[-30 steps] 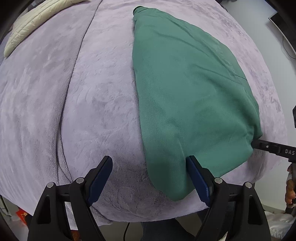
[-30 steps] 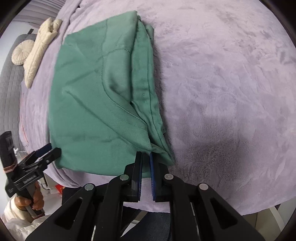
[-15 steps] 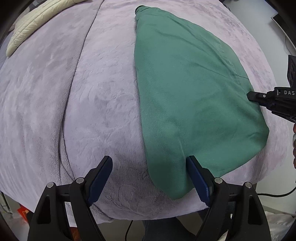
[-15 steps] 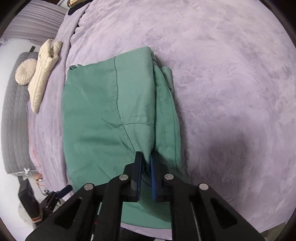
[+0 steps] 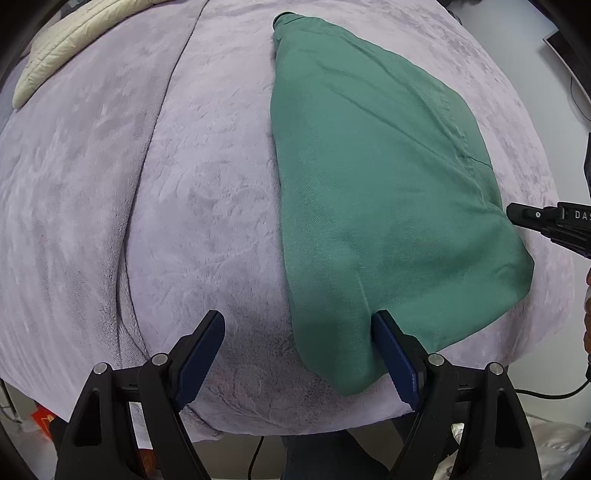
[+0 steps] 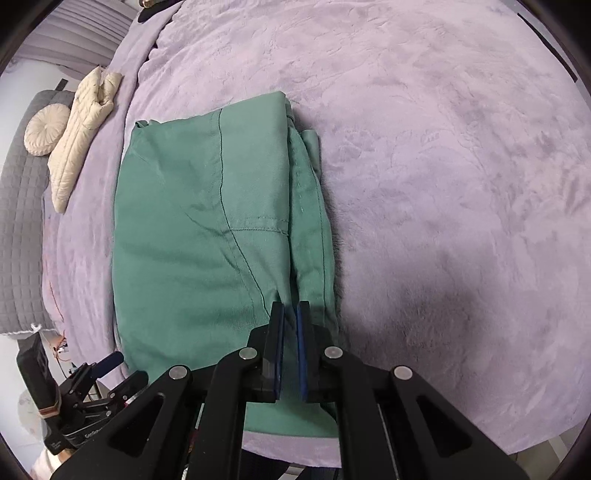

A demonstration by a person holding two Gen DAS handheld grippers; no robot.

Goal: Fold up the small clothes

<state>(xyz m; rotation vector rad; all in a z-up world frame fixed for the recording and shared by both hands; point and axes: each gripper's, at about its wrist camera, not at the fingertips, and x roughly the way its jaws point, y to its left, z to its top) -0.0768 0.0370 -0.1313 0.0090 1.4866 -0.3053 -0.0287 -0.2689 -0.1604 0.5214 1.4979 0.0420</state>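
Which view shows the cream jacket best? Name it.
The right wrist view: the cream jacket lies whole on the bed's far left, beside a round cushion. The left wrist view catches only part of it, cut off at the top-left edge.

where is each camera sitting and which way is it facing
Left wrist: sits on the left gripper, looks steeply down at the purple blanket and the green garment's near corner; both its fingers show, wide open.
Right wrist: sits on the right gripper, looks down along the garment's seamed side; its fingers show, nearly together over the cloth.
Shared: garment, blanket, cream cushion; each view catches the other gripper at its edge.
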